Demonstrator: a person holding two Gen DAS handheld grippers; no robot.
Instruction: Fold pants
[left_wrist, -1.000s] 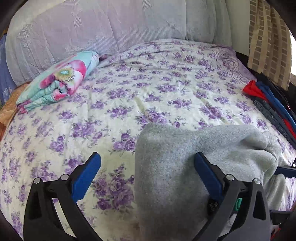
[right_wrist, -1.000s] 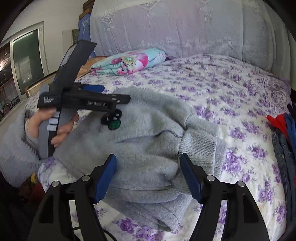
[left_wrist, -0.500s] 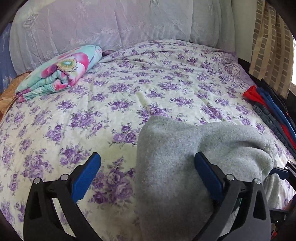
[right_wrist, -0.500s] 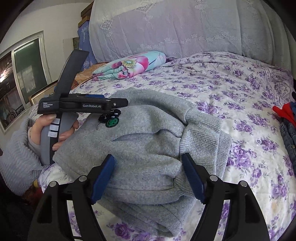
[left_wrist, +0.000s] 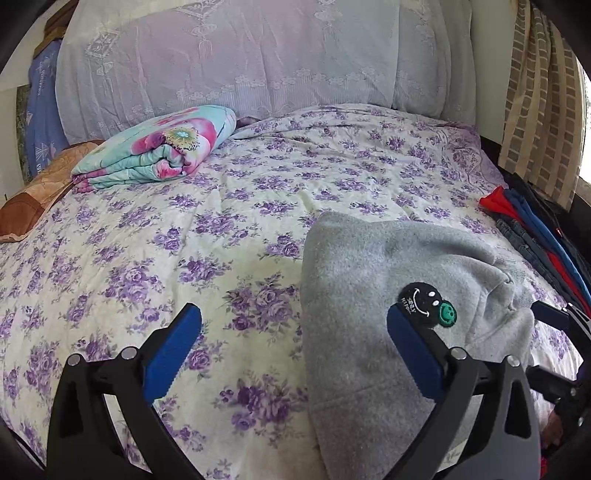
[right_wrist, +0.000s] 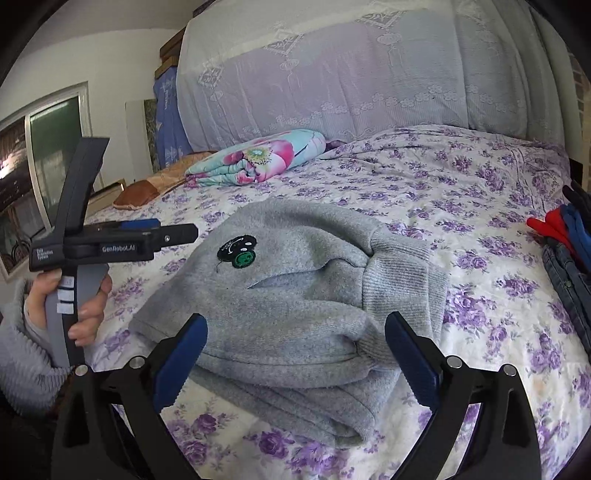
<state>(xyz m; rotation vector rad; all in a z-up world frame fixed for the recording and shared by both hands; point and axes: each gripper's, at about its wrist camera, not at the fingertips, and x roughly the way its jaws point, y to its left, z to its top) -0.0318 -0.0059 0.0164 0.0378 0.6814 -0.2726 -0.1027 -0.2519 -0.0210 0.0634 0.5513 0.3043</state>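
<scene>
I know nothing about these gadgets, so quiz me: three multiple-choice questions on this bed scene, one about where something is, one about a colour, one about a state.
1. Where does the rolled floral blanket lie?
A. by the lace-covered headboard
B. on the folded grey fleece pants
C. on the floor

2. What colour is the small smiley patch beside the black one on the folded grey fleece pants?
A. red
B. green
C. yellow

3. How are the right gripper and the left gripper?
A. both clamped on the pants
B. one open, one shut
C. both open, holding nothing

Answers: 1 A, it rests at the far end below the headboard. 2 B, the patch is green. 3 C, the blue pads stand wide apart in both views.
</scene>
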